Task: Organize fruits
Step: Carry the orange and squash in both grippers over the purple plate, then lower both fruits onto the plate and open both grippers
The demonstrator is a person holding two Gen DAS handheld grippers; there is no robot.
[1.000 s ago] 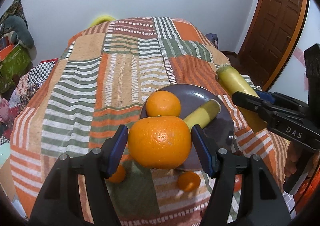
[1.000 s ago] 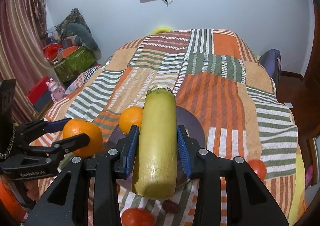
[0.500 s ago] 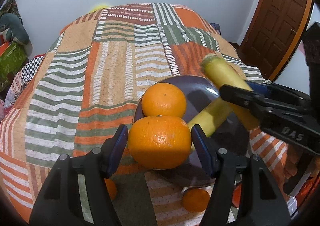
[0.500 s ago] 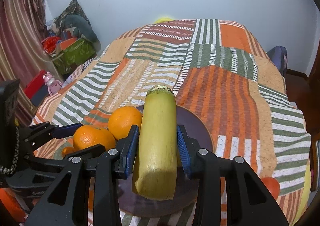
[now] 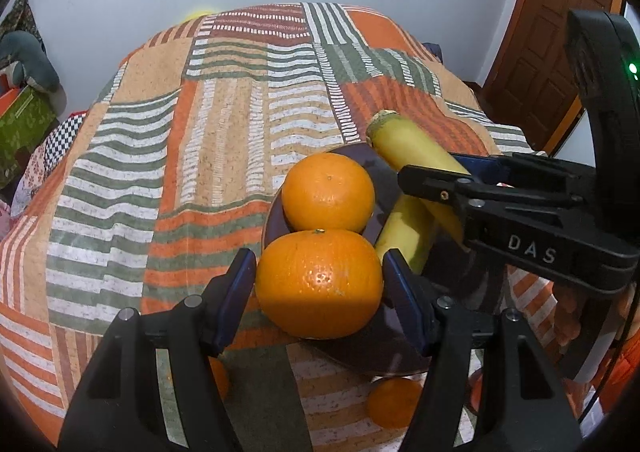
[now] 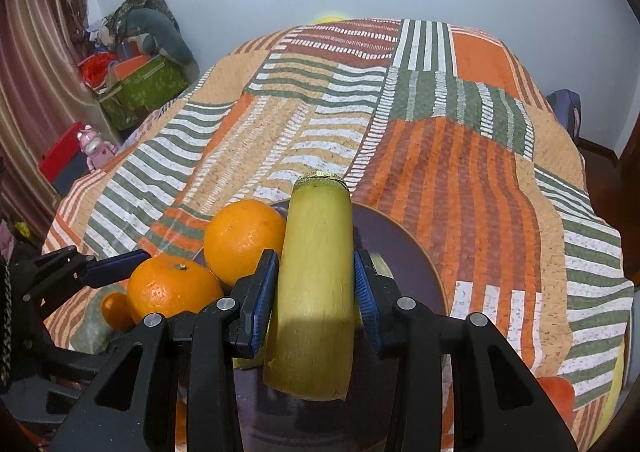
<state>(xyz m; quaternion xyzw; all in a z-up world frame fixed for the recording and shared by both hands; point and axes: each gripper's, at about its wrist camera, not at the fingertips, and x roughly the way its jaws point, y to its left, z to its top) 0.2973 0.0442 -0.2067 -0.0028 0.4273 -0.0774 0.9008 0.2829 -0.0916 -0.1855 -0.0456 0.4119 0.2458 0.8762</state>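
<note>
Orange fruit fills the left wrist view: the left gripper (image 5: 319,284) clamps an orange (image 5: 319,282) between its blue pads, just over the near rim of the dark plate (image 5: 376,180). A second orange (image 5: 328,191) sits on the plate just beyond it, and a yellow stalk (image 5: 404,240) lies on the plate beside that. Holding it low over the rim looks meant for setting it down next to its match. A loose small orange (image 5: 394,402) lies on the quilt (image 5: 224,116) near the plate.

From the right wrist, the right gripper (image 6: 316,296) grips another stalk (image 6: 316,272) lengthwise, over the plate (image 6: 404,252), probably to lay it alongside the first. Both oranges show left of it.
</note>
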